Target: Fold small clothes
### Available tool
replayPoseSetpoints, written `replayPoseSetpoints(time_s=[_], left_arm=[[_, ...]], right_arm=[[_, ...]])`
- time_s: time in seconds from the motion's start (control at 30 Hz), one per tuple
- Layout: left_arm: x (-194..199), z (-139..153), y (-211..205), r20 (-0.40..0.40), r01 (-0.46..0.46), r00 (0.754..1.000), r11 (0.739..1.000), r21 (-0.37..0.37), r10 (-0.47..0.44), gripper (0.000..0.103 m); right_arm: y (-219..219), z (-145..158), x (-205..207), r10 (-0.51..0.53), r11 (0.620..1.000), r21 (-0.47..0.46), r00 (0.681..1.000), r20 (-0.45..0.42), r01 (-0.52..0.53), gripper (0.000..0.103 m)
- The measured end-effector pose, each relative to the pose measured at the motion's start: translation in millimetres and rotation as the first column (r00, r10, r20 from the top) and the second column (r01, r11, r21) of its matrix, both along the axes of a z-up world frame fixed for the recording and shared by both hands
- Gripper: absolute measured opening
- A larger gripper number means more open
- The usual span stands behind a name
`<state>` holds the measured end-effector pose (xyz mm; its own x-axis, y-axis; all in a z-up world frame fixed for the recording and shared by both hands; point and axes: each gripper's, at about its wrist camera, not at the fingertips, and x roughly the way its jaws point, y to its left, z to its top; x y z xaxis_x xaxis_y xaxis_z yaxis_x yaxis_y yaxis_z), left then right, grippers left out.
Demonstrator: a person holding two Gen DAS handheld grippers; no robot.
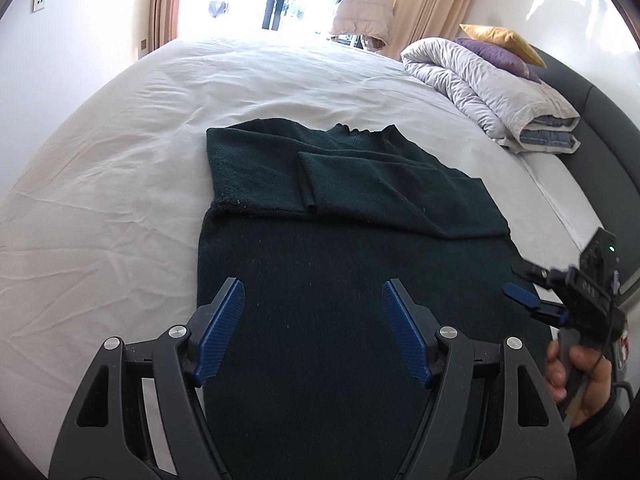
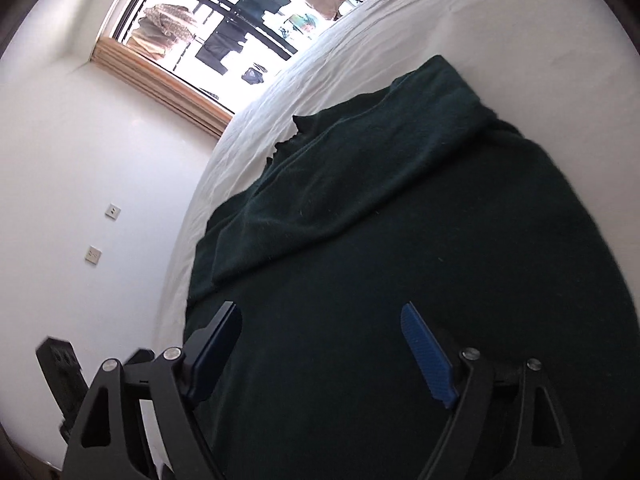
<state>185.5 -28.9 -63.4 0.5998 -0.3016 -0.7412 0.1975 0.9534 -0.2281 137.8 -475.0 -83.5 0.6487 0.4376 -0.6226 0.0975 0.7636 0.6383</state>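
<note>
Overhead, both grippers' jaws apart (nothing between them) above dark green sweater on bed.

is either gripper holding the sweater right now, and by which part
Nothing is held. The left gripper and right gripper both have their jaws open above the lower part of the dark green sweater, with no fabric pinched.

We note each gripper is black, with linkages pinned by silver screws, and ribbed blue pads. Right hand: bare skin, dark sleeve at 5 o'clock.
</note>
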Motion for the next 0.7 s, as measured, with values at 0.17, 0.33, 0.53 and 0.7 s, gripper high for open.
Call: replayPoseSetpoints(time_s=[0.17,0.33,0.53,0.7], left_arm=[[-25,8,3,-0.002,0.015,1.000,1.000,0.015,-0.015,0.071],[-77,9,3,0.119,0.105,0.985,0.985,0.136,-0.121,0.071],[-166,-8,11,0.311,0.159,0.902,0.900,0.407,-0.300,0.081],[-211,-30,27,0.305,0.171,0.878,0.838,0.518,-0.368,0.082]], right_arm=[[-2,15,-61,0.031,0.982,-0.187,1.000,0.004,-0.030,0.084],[2,41,-126,0.047,0.878,-0.479,0.994,0.102,0.008,0.088],[-10,66,-199,0.030,0.751,-0.642,0.963,0.266,0.154,0.103],[-4,59,-223,0.094,0.606,-0.786,0.970,0.224,0.123,0.103]])
